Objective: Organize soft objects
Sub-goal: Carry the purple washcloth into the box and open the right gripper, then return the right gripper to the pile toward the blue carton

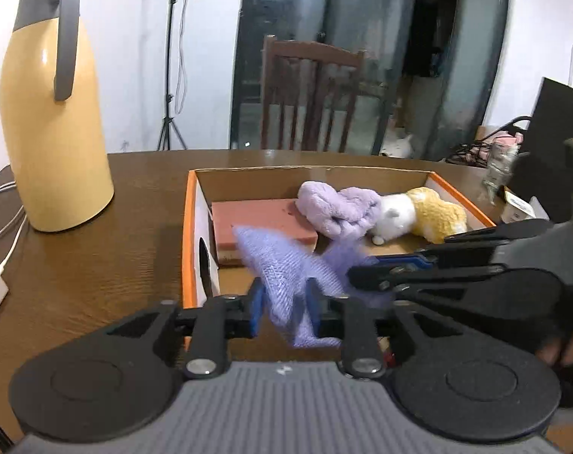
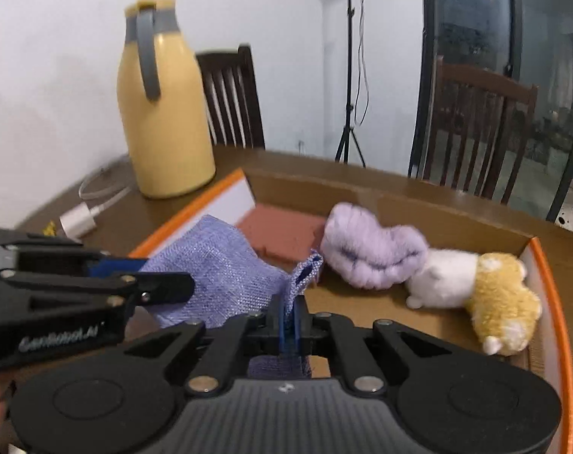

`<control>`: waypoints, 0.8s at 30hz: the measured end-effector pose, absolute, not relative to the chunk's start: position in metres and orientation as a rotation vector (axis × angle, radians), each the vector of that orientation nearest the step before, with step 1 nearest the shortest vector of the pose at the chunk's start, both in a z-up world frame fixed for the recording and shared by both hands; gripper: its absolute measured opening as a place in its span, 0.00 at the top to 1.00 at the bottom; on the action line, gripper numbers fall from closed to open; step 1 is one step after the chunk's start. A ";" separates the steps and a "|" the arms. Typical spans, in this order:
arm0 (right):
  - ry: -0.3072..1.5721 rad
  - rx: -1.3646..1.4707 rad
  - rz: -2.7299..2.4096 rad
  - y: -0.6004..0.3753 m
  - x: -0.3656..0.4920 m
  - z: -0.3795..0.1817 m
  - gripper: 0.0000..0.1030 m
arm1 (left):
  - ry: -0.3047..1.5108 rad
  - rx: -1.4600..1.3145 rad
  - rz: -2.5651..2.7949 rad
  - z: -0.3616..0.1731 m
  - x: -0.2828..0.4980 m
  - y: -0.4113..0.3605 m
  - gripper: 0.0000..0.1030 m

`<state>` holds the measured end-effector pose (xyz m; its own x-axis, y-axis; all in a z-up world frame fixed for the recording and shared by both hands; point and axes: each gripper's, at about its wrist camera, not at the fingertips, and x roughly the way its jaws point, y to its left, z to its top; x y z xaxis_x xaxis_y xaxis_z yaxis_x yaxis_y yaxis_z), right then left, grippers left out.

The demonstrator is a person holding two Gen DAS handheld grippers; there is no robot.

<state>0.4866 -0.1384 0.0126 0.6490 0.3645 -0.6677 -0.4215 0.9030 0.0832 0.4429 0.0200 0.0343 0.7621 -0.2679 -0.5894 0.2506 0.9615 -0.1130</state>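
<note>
Lilac mesh cloth hanging over the cardboard box on the bench; left hand-held gripper and right hand-held gripper both pinching it.

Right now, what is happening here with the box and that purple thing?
A person holds a purple mesh cloth between two handheld grippers above the near edge of the box. The left gripper and the right gripper each pinch a part of it. Already in the box lie a pink block, a lilac towel and a plush toy.
</note>
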 end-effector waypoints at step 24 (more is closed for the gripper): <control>0.339 -0.056 0.258 -0.276 0.285 0.172 0.39 | 0.287 -0.047 -0.243 0.175 0.246 0.033 0.16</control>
